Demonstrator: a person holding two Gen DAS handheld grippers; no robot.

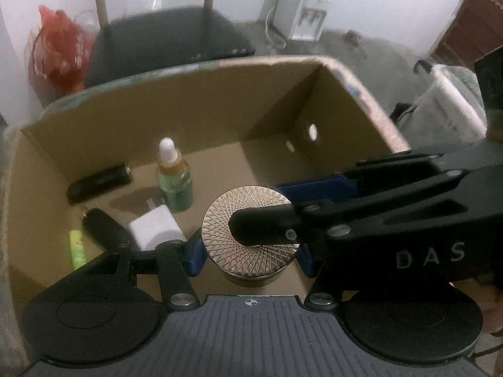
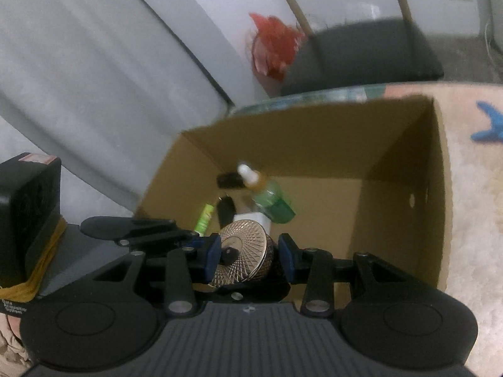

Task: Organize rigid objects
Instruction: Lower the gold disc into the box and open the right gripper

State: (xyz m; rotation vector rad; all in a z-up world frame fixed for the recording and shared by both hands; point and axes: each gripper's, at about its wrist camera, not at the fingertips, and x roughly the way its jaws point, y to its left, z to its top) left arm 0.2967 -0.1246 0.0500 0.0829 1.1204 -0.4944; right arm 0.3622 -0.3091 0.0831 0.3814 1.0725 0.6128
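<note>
From the left wrist view, we have the round jar (image 1: 250, 245) with its patterned metal lid clamped between the blue pads of our left gripper (image 1: 250, 259), held above the floor of the open cardboard box (image 1: 188, 116). Our right gripper (image 1: 261, 224) reaches in from the right, one black finger lying across the lid, so both grippers bear on the same jar. Below it in the box lie a white charger plug (image 1: 157, 227), a green dropper bottle (image 1: 174, 179) standing upright, a black stick-shaped item (image 1: 99, 182), a black key fob (image 1: 100, 223) and a small green tube (image 1: 77, 248). From the right wrist view, the jar (image 2: 243, 257) sits tilted between our right gripper's (image 2: 248, 257) blue pads, which appear to press on its sides, while a finger of the left gripper (image 2: 132, 224) comes in from the left. We judge the main risk to be the two grips fighting: if one hand pulls or lets go early, the tilted jar could slip and drop onto the bottle (image 2: 270, 198) or plug. The crowded left end of the box leaves little room there; the right part is bare.
</note>
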